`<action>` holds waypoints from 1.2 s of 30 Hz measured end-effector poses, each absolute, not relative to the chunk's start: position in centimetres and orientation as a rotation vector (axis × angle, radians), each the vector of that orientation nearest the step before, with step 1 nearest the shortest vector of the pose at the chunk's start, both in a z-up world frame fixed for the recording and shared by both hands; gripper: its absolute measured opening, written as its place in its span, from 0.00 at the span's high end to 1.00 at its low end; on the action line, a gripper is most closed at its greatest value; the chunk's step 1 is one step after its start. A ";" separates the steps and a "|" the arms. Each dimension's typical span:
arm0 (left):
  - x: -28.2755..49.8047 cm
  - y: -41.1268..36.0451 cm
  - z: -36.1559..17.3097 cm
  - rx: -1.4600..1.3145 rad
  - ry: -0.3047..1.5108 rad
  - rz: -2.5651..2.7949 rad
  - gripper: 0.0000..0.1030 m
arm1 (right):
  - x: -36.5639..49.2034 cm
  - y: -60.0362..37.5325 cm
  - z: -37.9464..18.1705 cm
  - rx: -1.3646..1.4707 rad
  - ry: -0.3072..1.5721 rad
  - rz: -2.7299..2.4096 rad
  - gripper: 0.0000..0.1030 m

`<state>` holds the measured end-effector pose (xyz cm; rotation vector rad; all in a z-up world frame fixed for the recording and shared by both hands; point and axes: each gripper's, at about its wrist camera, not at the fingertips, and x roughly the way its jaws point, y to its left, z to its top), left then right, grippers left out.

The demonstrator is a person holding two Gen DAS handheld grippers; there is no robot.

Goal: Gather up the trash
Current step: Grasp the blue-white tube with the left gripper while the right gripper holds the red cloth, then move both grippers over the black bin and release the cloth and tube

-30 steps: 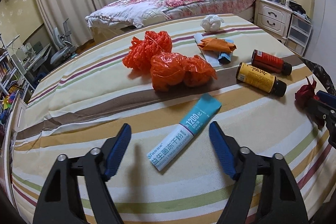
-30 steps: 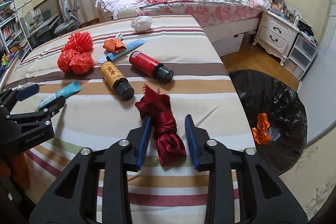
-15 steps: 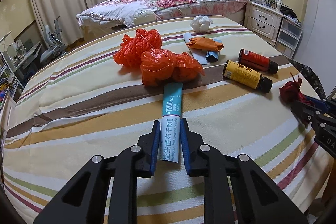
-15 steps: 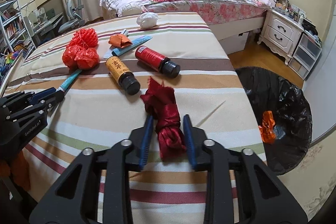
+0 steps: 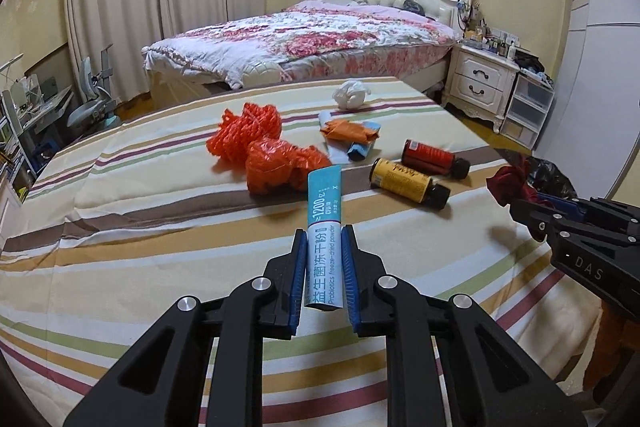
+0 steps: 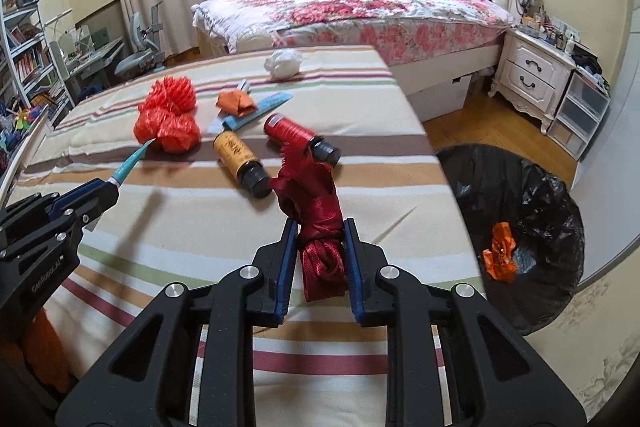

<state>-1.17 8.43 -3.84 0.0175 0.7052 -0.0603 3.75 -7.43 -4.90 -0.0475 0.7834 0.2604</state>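
Observation:
My left gripper (image 5: 323,269) is shut on a teal and white powder sachet (image 5: 325,223) and holds it lifted above the striped table (image 5: 120,227). My right gripper (image 6: 320,259) is shut on a crumpled red ribbon (image 6: 316,211), raised off the table. The left gripper and its sachet also show in the right wrist view (image 6: 132,163). On the table lie orange plastic bags (image 5: 280,165), an orange mesh (image 5: 244,131), a yellow bottle (image 5: 408,183), a red bottle (image 5: 434,159), an orange wrapper on blue packets (image 5: 348,131) and a white paper ball (image 5: 352,95).
A black-lined trash bin (image 6: 516,227) stands on the floor right of the table, with an orange scrap (image 6: 500,251) inside. A bed (image 6: 360,7) and nightstand (image 6: 532,79) are behind. A desk and chair (image 6: 140,47) stand at the left.
My left gripper closed on the sachet and lifted it off the table. My right gripper tightened on the red ribbon and raised it.

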 end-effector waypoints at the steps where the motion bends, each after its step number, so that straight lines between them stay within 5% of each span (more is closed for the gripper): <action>1: -1.2 8.0 -3.4 0.017 0.688 -0.070 0.82 | 3.8 -7.8 -4.6 -0.042 0.773 0.251 0.78; 36: 8.1 -12.3 -2.7 0.159 0.599 -0.363 0.82 | 9.1 -23.4 -5.5 0.116 0.682 -0.145 0.78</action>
